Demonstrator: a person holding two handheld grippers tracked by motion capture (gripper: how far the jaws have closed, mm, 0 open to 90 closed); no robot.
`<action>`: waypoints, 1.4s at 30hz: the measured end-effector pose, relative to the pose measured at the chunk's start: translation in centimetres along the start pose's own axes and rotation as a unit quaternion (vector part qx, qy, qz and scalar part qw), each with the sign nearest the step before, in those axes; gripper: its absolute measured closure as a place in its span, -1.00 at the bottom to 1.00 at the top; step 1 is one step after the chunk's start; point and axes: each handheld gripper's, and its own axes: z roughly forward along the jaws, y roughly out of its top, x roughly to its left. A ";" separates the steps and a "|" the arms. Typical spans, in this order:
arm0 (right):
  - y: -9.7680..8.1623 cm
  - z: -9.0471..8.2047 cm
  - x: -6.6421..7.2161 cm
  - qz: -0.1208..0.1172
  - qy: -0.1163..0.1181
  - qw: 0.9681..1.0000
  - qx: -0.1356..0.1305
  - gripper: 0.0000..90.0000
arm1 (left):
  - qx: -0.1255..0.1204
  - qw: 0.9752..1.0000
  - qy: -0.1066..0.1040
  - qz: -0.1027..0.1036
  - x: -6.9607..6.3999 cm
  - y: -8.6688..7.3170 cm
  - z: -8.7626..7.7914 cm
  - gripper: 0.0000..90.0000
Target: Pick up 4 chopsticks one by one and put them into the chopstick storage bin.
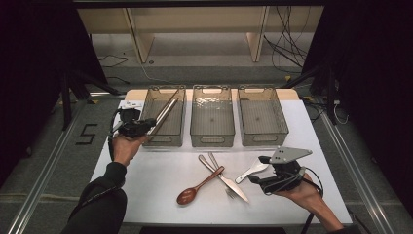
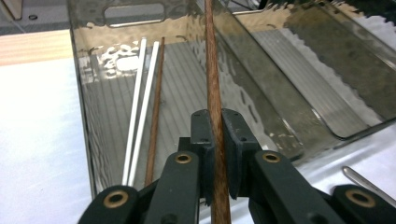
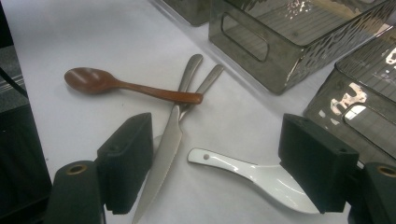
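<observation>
My left gripper (image 1: 146,126) is shut on a brown wooden chopstick (image 2: 215,84), which slants up and forward over the left smoky plastic bin (image 1: 163,141). In the left gripper view, two white chopsticks (image 2: 139,102) and another brown chopstick (image 2: 156,102) lie on that bin's (image 2: 86,116) floor. My right gripper (image 3: 219,163) stands open low over the table, its jaws on either side of a white ceramic spoon (image 3: 261,177). The high view shows the right gripper (image 1: 256,170) at the front right, beside the white spoon (image 1: 251,170).
A wooden spoon (image 1: 199,185), a serrated knife (image 1: 229,181) and a fork (image 1: 214,162) lie crossed at the table's front middle. The middle bin (image 1: 212,140) and right bin (image 1: 265,140) stand behind them. White table surface lies to the front left.
</observation>
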 end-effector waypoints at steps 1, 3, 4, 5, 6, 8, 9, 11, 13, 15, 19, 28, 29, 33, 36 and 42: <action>0.0 0.0 0.0 0.000 0.000 1.000 0.000 -0.39 | 0.002 1.000 0.004 -0.002 0.0 0.1 0.1 0.85; 0.0 0.0 0.0 -0.001 0.001 1.000 0.001 -0.39 | 0.006 1.000 0.006 -0.007 0.2 0.2 0.4 0.85; 0.0 0.0 0.1 -0.001 0.001 1.000 0.001 -0.39 | 0.008 1.000 0.008 -0.008 0.3 0.3 0.5 0.85; 0.0 0.0 0.1 -0.001 0.002 1.000 0.001 -0.39 | 0.012 1.000 0.010 -0.010 0.3 0.3 0.6 0.85; 0.0 0.0 0.1 -0.001 0.002 1.000 0.001 -0.39 | 0.018 1.000 0.010 -0.011 0.4 0.4 0.8 0.85; 0.0 0.0 0.1 -0.002 0.001 1.000 0.001 -0.39 | 0.024 1.000 0.014 -0.012 0.5 0.5 1.1 0.84; 0.0 0.0 0.1 -0.001 0.001 1.000 0.001 -0.39 | 0.026 0.999 0.016 -0.014 0.5 0.6 1.3 0.84; 0.0 0.0 0.1 -0.002 0.001 1.000 0.001 -0.39 | 0.033 0.999 0.019 -0.014 0.4 0.7 1.6 0.84; 0.0 0.0 0.1 -0.002 0.001 1.000 0.001 -0.39 | 0.037 0.999 0.020 -0.016 0.3 0.8 1.8 0.84; 0.0 0.0 0.1 -0.003 0.001 1.000 0.001 -0.39 | 0.045 0.999 0.028 -0.008 0.3 0.8 2.1 0.84; 0.1 0.0 0.2 -0.005 0.002 1.000 0.002 -0.39 | 0.058 0.998 0.035 -0.015 0.5 0.9 2.8 0.83; 0.1 -0.1 0.2 -0.007 0.005 1.000 0.002 -0.39 | 0.059 0.998 0.027 -0.025 0.0 1.2 2.8 0.22; 0.1 -0.1 0.2 -0.006 0.005 1.000 0.003 -0.39 | 0.054 0.998 0.022 -0.023 -0.1 1.2 2.4 0.17; 0.1 0.0 0.2 -0.007 0.004 1.000 0.002 -0.39 | 0.041 0.999 0.028 -0.018 -0.7 1.4 1.1 -0.06; 0.2 0.0 0.3 -0.007 0.004 1.000 0.003 -0.39 | 0.025 0.999 0.010 -0.018 -1.1 1.4 -0.2 -0.15; 0.2 0.0 0.2 -0.003 0.000 1.000 0.003 -0.39 | 0.014 0.998 -0.052 -0.014 -2.1 0.6 -2.0 -0.31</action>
